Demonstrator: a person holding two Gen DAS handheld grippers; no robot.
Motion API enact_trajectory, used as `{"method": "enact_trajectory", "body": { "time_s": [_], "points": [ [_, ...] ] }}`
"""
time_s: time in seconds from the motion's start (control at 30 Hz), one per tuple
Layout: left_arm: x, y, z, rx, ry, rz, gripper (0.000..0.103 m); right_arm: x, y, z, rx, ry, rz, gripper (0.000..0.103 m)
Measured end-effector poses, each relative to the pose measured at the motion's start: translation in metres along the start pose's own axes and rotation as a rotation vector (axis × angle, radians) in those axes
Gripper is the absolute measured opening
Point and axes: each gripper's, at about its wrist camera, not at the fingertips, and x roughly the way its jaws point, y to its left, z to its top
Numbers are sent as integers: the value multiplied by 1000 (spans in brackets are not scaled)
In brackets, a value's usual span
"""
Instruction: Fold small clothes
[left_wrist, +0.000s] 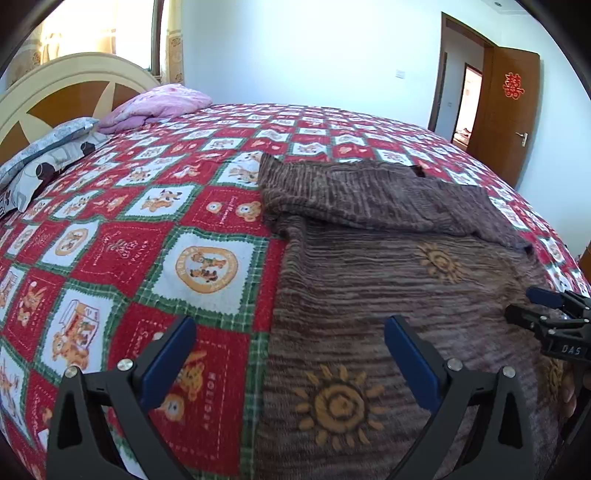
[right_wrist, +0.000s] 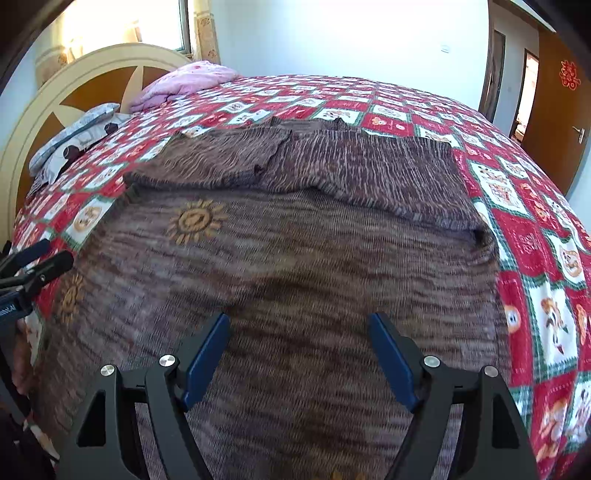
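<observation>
On the checkered bedspread (left_wrist: 147, 206) lies a brown sweater (right_wrist: 295, 258)

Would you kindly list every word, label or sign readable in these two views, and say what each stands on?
"DAS": white letters on the right gripper, seen in the left wrist view.
Red double-happiness sign: on the brown door.
"HOLIDAY": stitched on a red square of the quilt.
Other quilt lettering, and the label on the left gripper: too blurred to read.

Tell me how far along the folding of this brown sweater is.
Done: both sleeves are folded in across the top of the brown sweater. In hand: nothing; the left gripper and right gripper hover over it with jaws apart. Left: folding the body, which lies flat on the bedspread.
</observation>
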Motion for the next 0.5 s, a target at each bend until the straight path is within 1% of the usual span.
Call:
{"method": "enact_trajectory", "body": {
  "time_s": [0.27,0.37,0.5],
  "points": [
    [-28,-8,-11,69,-16,-6,103,-23,2,-22,34,30,48,78],
    [-39,-13,-17,106,-20,5,103,-35,5,-30,29,27,54,78],
    [-52,-20,-24,154,-17,-14,103,-50,8,-41,16,21,55,78]
  ]
}}
